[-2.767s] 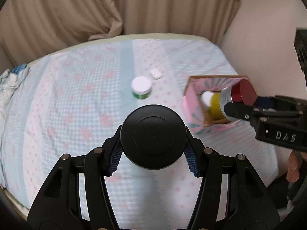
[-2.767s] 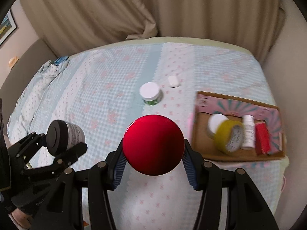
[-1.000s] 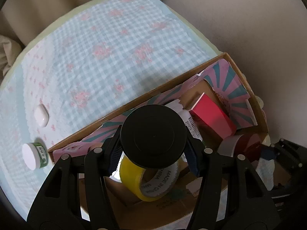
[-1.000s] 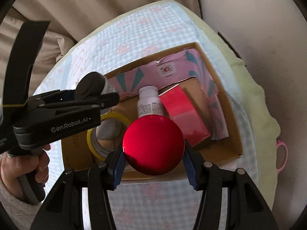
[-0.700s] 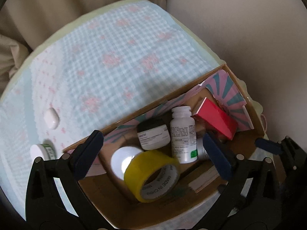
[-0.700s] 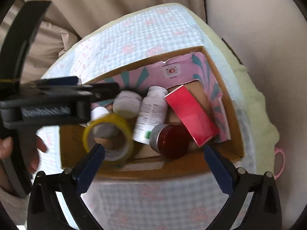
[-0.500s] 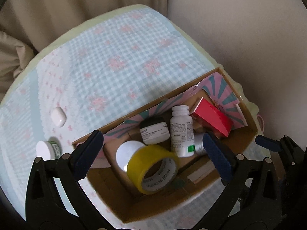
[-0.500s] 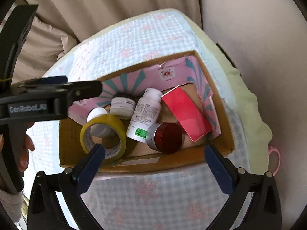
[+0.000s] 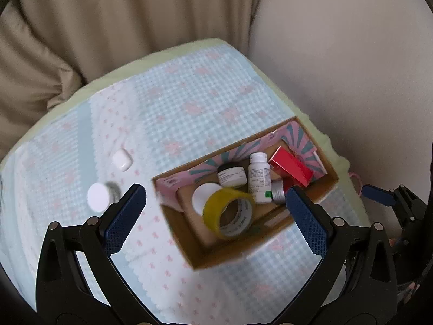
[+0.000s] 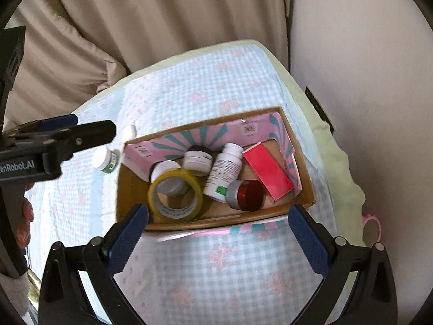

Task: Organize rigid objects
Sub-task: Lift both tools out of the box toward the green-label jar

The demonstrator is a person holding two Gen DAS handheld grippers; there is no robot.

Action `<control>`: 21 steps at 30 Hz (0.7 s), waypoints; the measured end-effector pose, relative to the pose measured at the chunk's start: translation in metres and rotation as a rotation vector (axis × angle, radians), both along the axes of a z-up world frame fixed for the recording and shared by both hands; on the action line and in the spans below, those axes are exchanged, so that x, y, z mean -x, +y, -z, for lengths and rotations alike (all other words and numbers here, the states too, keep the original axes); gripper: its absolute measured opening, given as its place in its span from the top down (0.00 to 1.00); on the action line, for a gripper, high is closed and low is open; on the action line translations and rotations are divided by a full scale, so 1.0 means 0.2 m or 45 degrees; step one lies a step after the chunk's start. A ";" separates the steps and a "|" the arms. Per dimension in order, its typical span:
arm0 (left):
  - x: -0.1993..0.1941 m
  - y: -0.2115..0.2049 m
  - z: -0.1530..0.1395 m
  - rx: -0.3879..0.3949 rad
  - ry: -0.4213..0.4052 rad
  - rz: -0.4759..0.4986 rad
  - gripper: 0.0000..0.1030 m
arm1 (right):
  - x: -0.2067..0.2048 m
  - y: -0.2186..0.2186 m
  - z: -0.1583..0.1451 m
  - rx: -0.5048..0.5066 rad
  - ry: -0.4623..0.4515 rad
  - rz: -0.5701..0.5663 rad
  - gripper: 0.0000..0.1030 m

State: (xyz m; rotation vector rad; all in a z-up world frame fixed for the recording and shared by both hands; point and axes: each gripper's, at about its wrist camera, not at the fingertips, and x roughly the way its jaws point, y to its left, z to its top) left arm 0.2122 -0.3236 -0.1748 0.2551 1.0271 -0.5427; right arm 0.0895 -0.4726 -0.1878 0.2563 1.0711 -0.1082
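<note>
A cardboard box (image 9: 189, 246) (image 10: 127, 189) with a pink and teal lining sits at the bed's right edge. It holds a yellow tape roll (image 9: 228, 216) (image 10: 174, 195), a black-lidded jar (image 9: 232, 174) (image 10: 197, 159), a white bottle (image 9: 259, 177) (image 10: 226, 172), a red-lidded tin (image 10: 246, 195), a red box (image 9: 291, 166) (image 10: 268, 172) and a white-lidded jar (image 9: 203, 197). A white-lidded green jar (image 9: 100, 196) (image 10: 105, 159) and a white case (image 9: 121, 159) lie on the bed left of the box. My left gripper (image 9: 215, 222) and right gripper (image 10: 216, 233) are open and empty above the box.
The checked blue and pink bedsheet (image 9: 176, 103) covers the bed. A beige curtain (image 9: 121, 13) hangs behind it and a wall (image 9: 351, 54) is close on the right. A pink loop (image 10: 372, 227) sticks out at the bed's right edge.
Both grippers opened over the box, leaving the black-lidded jar and the red-lidded tin inside. Both have since risen and drawn back from the box.
</note>
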 end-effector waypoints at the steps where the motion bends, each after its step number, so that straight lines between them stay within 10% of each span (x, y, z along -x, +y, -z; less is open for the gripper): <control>1: 0.02 0.04 -0.03 0.015 0.001 -0.010 0.00 | 0.01 0.03 -0.03 0.012 0.000 -0.012 0.00; 21: 0.08 1.25 -0.03 0.034 -0.075 -0.307 0.00 | -0.14 0.84 -0.36 0.100 -0.080 -0.146 0.00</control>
